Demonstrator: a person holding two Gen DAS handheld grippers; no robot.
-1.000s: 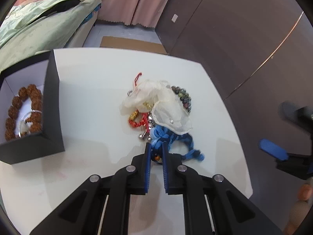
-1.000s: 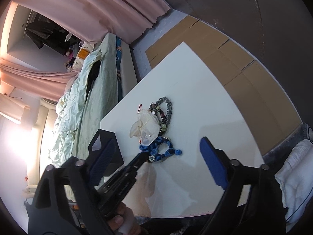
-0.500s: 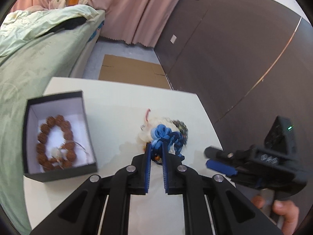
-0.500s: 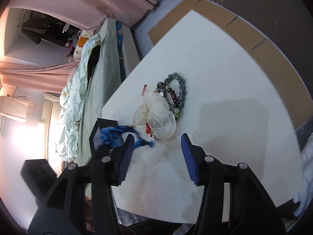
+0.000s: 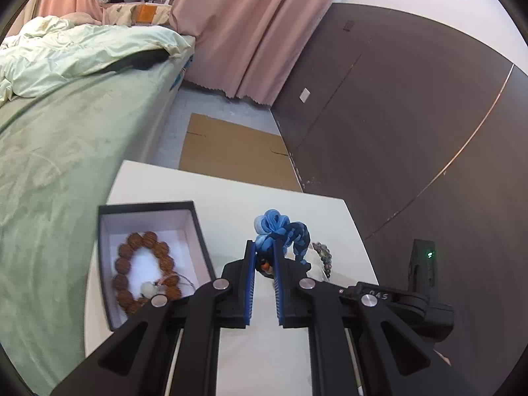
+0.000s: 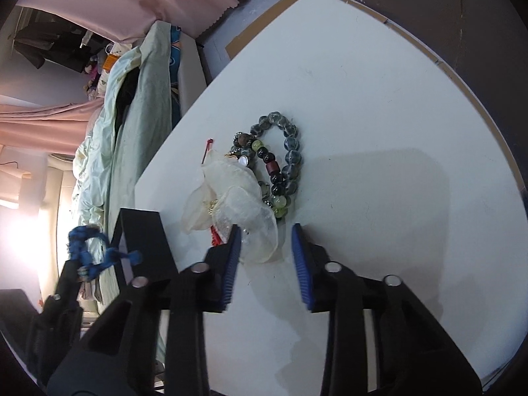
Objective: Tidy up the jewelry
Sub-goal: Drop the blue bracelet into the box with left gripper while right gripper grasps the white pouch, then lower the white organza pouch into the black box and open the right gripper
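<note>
A bedroom: a white table stands beside a bed with green covers, pink curtains and a dark wall behind. The left gripper is clamped on a blue braided bracelet, lifted clear of the table. The open black box lies just to its left and below, already holding a brown bead bracelet. So the box is on the left gripper's side, and that hand looks best placed to carry the blue piece across and down into it.

The right gripper has just been closing its jaws; they stand apart, with the edge of a sheer white pouch between the tips, though the pads do not yet press on it. Dark bead bracelets lie touching the pouch on its far side.
</note>
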